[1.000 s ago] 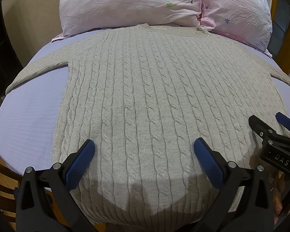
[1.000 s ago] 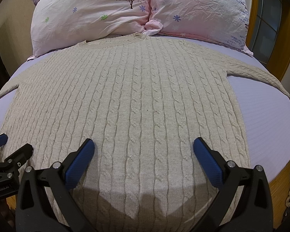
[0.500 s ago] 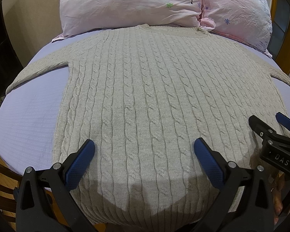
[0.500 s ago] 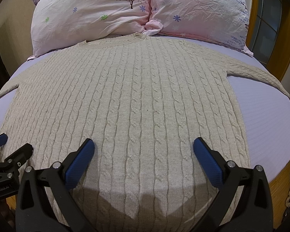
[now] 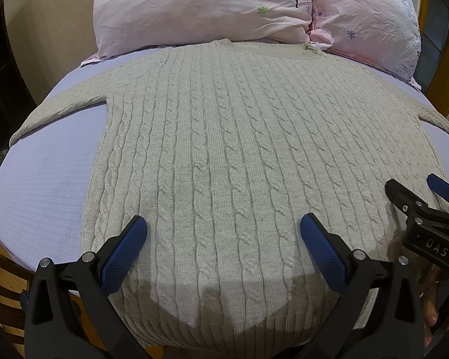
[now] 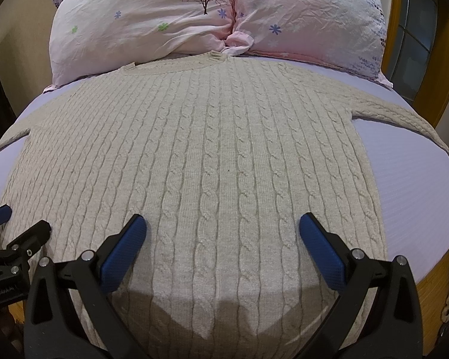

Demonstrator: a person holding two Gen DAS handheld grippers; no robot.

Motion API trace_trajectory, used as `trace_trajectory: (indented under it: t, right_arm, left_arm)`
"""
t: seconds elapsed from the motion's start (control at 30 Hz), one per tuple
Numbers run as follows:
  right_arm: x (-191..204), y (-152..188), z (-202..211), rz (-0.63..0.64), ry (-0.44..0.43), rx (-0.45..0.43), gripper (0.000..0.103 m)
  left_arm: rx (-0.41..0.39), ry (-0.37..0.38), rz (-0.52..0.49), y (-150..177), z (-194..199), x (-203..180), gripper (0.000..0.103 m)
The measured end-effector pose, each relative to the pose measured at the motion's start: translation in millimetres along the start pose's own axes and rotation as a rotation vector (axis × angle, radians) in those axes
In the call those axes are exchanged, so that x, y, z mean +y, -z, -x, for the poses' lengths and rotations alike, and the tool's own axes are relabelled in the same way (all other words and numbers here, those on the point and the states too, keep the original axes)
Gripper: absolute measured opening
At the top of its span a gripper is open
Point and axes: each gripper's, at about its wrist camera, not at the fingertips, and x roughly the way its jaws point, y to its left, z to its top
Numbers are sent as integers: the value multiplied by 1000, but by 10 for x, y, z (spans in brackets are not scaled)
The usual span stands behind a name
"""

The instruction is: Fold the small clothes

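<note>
A beige cable-knit sweater [image 5: 224,149] lies flat on the bed, neck toward the pillows, sleeves spread left and right. It also fills the right wrist view [image 6: 212,161]. My left gripper [image 5: 223,239] is open and empty, hovering above the sweater's lower hem, left of centre. My right gripper [image 6: 223,239] is open and empty above the hem, right of centre. The right gripper shows at the right edge of the left wrist view [image 5: 419,197]; the left gripper shows at the left edge of the right wrist view [image 6: 18,230].
The bed has a lavender sheet [image 5: 45,179] that also shows in the right wrist view [image 6: 410,185]. Two pink flowered pillows [image 6: 152,24] [image 6: 308,21] lie at the head. Wooden bed frame [image 6: 434,293] runs along the near right edge. A wooden door frame [image 6: 446,59] stands at right.
</note>
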Motion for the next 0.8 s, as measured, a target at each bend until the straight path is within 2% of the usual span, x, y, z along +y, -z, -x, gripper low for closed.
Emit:
trace_trajectory:
  t: [0.2,0.27,0.33,0.4,0.5,0.53,0.57,0.6,0.63,0.67,0.73,0.8]
  right_arm:
    - [-79,29,13,60,-58,-22,101]
    - [-142,61,26,107,-109,-38,101]
    - [-345,22,33,78,-181,-36,101]
    - [-715,-125,133,-35,-210,-93,101]
    - [-1737,-448,244,-339,-169,-209,101]
    - [-2029,-511,225,-422,-157,-224,95]
    - [-2390,-579,182,-527,-138,-232,80]
    - [-2656,-616,127,-603,-123,-228,73]
    - [-3031,-656,31,-719,-100,-212,61]
    - [-3315,-668,-55,-808,-89,-198,55]
    - [-3829,-679,-247,-960,-60,-172,51]
    - [-4172,-664,-399,-1055,-19,-152,50]
  left_arm:
    - [-34,-1,-6,28,44,1,102]
    - [-53,-1,-10,32,61,-6,102]
    - [-68,1,-16,37,53,-10,102]
    - [-70,10,-27,56,32,-4,102]
    - [-78,59,-29,-7,17,54,102]
    - [-96,99,-16,-56,17,112,102]
    - [-116,133,0,-81,34,176,102]
    - [-138,159,15,-108,55,230,102]
    - [-178,193,41,-163,90,324,102]
    - [-210,211,60,-212,115,399,102]
    - [-276,223,89,-293,177,547,102]
    - [-327,217,108,-369,215,658,102]
